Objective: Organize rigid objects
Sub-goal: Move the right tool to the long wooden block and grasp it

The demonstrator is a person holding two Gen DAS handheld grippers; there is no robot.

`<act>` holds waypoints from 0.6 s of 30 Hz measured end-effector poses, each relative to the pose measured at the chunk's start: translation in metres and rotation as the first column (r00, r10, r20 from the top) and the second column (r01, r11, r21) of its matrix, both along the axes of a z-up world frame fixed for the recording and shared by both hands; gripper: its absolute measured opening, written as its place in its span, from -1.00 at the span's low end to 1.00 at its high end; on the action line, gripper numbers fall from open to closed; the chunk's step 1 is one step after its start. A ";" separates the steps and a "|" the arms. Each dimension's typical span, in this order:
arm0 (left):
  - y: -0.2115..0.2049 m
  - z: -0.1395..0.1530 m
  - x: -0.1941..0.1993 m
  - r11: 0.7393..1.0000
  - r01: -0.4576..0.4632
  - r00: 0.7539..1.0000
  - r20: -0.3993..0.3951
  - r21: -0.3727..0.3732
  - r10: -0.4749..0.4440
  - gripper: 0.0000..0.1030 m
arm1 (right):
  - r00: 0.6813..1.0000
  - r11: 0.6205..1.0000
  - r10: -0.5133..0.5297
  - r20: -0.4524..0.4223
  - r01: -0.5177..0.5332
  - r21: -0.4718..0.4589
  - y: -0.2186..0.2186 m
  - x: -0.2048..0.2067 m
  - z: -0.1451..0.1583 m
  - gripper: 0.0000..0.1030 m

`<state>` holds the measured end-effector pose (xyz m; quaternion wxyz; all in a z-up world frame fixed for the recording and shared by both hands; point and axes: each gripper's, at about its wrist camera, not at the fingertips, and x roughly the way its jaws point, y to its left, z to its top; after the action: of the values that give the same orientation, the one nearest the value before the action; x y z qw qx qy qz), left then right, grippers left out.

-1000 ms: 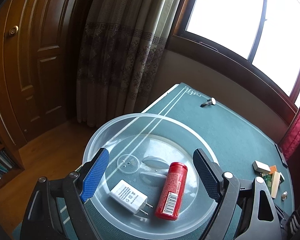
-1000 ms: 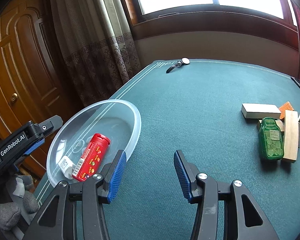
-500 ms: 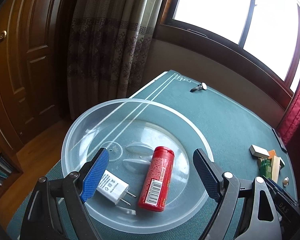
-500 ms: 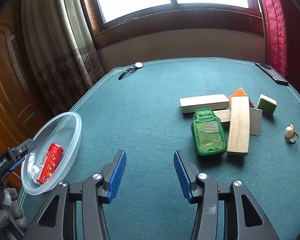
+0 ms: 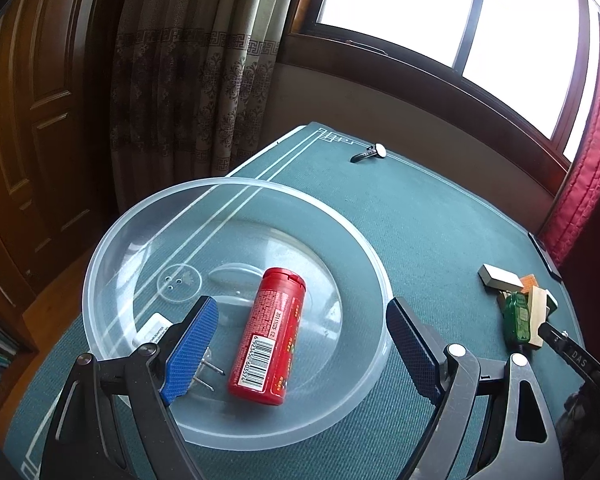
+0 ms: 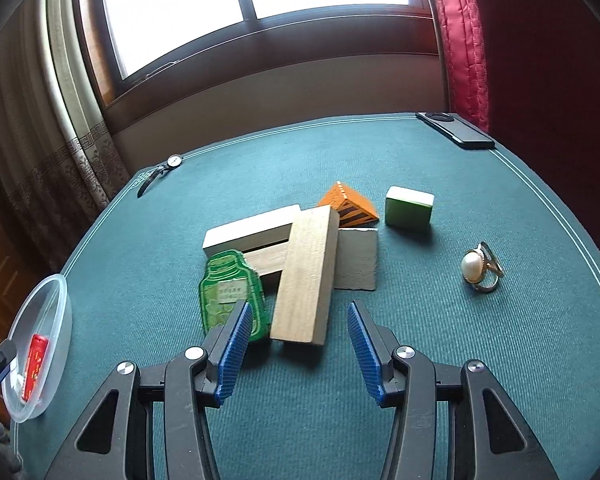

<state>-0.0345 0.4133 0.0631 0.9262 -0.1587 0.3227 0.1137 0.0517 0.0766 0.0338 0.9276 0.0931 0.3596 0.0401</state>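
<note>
In the left wrist view, the left claw (image 5: 300, 344) hangs over a clear plastic bowl (image 5: 100, 264) with its jaws spread wide and nothing between them. The bowl sits near the corner of the green felt worktop (image 5: 420, 208). Inside it a red cylindrical container (image 5: 268, 332) lies on its side, barcode label up, and a white plug adapter (image 5: 156, 326) lies just beside it, largely hidden behind the left blue pad, its metal prongs pointing toward the container. A wristwatch (image 5: 370, 153) lies well apart near the far edge. At the right, a cluster of blocks and a flat green bottle-shaped case (image 5: 518, 316) sit close together.

In the right wrist view, the right claw (image 6: 300, 344) is likewise wide open and empty, hovering low just before the cluster. A long wooden plank (image 6: 306, 272) lies tilted across a white block (image 6: 248, 232) and a grey slab (image 6: 358, 258). The green case (image 6: 230, 288) lies flat, touching the plank's left side. Behind are an orange striped wedge (image 6: 346, 204) and a green-and-white tile (image 6: 408, 206), slightly apart. A pearl ring (image 6: 478, 268) lies alone to the right, a black phone (image 6: 456, 130) at the far corner, the watch (image 6: 164, 168) at far left, and the bowl (image 6: 60, 320) at the left edge.
</note>
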 end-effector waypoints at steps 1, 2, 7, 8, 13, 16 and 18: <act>-0.001 0.001 0.000 1.000 0.003 1.000 0.002 0.003 -0.003 0.69 | 1.000 1.000 -0.003 -0.001 0.003 -0.001 -0.002 0.002 0.000 0.02; -0.002 0.001 0.000 1.000 0.006 1.000 0.003 0.006 -0.006 0.69 | 1.000 1.000 -0.004 -0.002 0.004 -0.004 -0.004 0.004 0.000 0.02; -0.006 0.001 0.002 1.000 0.021 1.000 0.000 0.010 -0.021 0.69 | 1.000 1.000 0.004 -0.017 -0.005 -0.022 -0.003 0.017 -0.003 0.02; -0.008 0.001 0.001 1.000 0.024 1.000 -0.001 0.010 -0.024 0.69 | 1.000 1.000 0.006 -0.023 -0.007 -0.025 -0.003 0.019 -0.005 0.02; -0.014 -0.001 0.004 0.999 0.040 0.999 -0.011 0.016 -0.039 0.69 | 0.999 0.999 0.011 -0.050 -0.014 -0.042 0.001 0.032 -0.011 0.02; -0.017 0.000 0.007 0.999 0.048 0.999 -0.014 0.019 -0.047 0.69 | 0.998 0.998 0.013 -0.059 -0.017 -0.063 0.003 0.038 -0.013 0.02; -0.021 0.000 0.009 0.998 0.056 0.998 -0.017 0.022 -0.056 0.69 | 0.998 0.997 0.013 -0.059 -0.017 -0.073 0.004 0.039 -0.014 0.01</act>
<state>-0.0256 0.3926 0.0629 0.9281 -0.1383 0.3332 0.0924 0.0911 0.0801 0.0197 0.9191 0.0576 0.3885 0.0311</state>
